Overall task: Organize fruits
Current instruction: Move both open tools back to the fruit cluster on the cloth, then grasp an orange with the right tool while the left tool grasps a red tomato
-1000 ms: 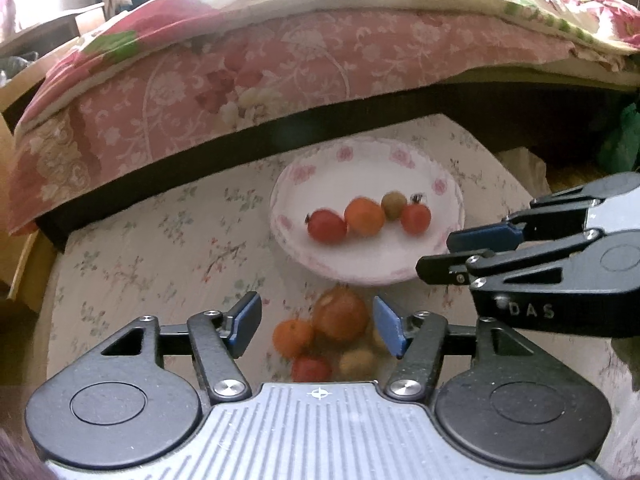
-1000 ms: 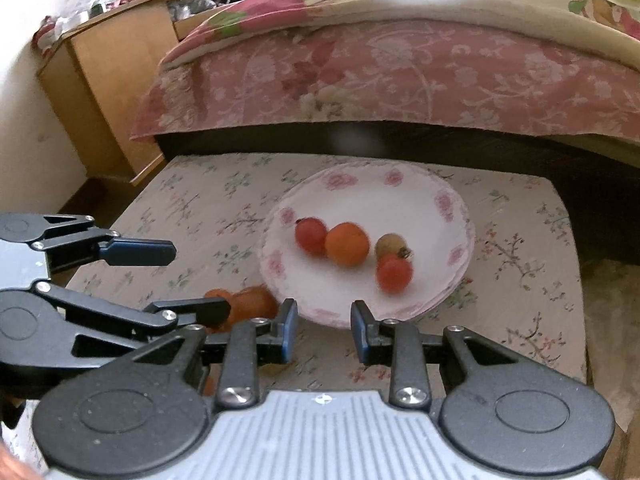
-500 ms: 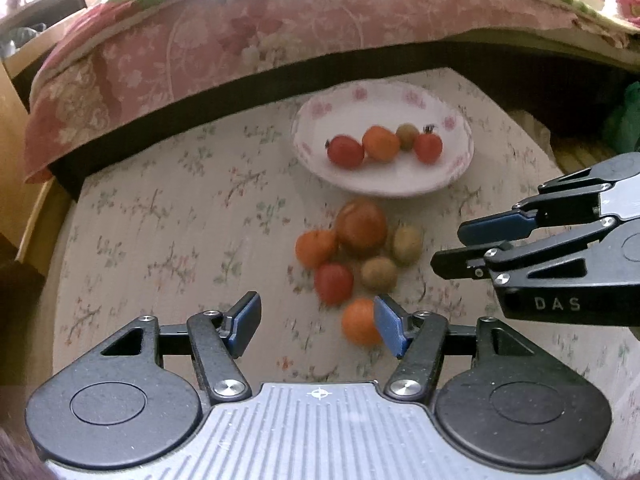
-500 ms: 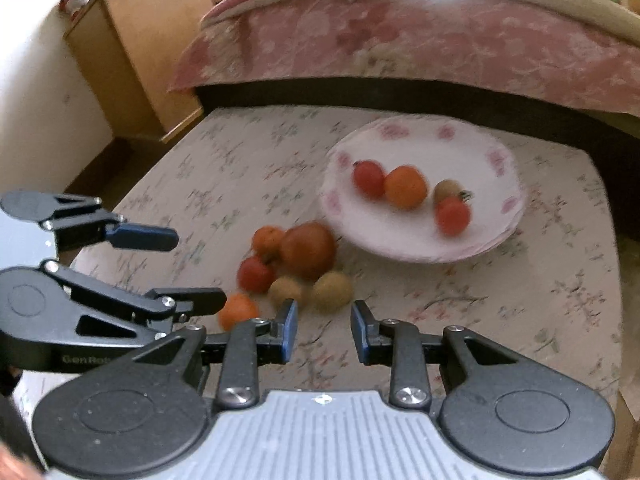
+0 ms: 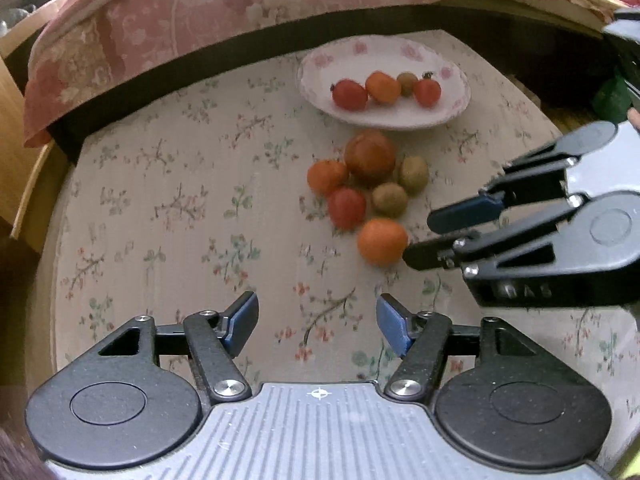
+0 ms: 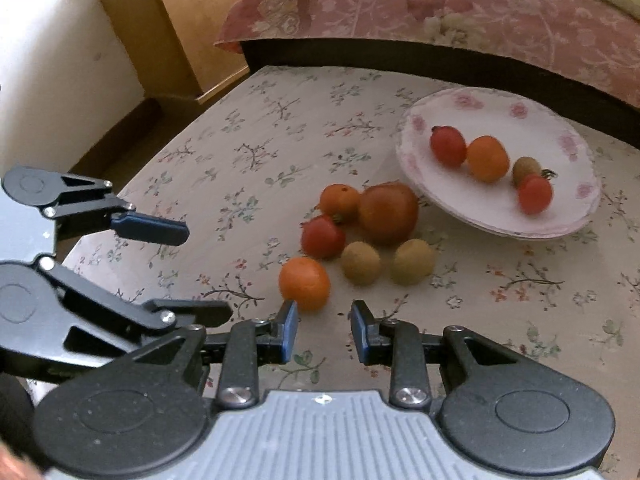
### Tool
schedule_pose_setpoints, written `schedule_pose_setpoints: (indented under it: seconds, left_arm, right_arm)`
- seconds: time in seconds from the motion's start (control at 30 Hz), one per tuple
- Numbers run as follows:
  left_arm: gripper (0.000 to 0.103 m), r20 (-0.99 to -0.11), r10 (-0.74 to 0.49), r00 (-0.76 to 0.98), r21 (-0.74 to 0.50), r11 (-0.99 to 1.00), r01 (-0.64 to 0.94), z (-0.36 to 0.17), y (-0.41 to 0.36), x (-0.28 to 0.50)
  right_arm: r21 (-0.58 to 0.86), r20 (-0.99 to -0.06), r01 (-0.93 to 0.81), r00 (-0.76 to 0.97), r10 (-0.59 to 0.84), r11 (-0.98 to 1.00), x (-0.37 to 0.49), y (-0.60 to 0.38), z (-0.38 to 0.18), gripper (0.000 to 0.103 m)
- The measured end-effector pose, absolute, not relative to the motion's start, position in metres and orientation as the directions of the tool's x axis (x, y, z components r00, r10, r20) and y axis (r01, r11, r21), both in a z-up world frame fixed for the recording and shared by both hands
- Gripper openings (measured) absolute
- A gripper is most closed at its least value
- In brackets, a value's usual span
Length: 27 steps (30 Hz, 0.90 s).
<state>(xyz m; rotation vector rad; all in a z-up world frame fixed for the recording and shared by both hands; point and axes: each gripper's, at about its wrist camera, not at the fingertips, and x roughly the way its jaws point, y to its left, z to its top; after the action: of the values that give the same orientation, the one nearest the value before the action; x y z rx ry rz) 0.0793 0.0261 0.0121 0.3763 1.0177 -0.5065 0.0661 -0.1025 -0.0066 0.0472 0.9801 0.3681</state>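
Though fruits blur, green object (image 5: 608, 100) half-hidden

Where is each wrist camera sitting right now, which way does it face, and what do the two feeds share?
Left wrist: behind the open left gripper, looking forward and down over the floral table at the plate; the right gripper enters from the right.
Right wrist: behind the open right gripper, close to the nearest orange; the left gripper shows at left.
Shared: the plate, the six loose fruits, the table, the bed behind.
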Motion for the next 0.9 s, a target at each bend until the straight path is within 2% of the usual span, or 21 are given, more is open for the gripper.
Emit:
schedule_pose_setpoints:
  seconds: [0.43, 0.9]
  left_arm:
    - [0.073, -0.881, -0.253, 0.400, 0.022, 0.822, 0.568, 0.007, 0.033, 0.084]
    - [0.073, -0.885, -0.275, 0.376, 0.011, 0.795, 0.607, 0.000, 0.017, 0.087]
  right_arm:
    - [0.220, -0.807, -0.282, 0.486, 0.336, 0.934, 0.089, -0.080, -0.018, 0.031]
    - [0.251, -0.800, -0.268, 0.483, 0.355, 0.930, 0.076, -0.108, -0.012, 0.031]
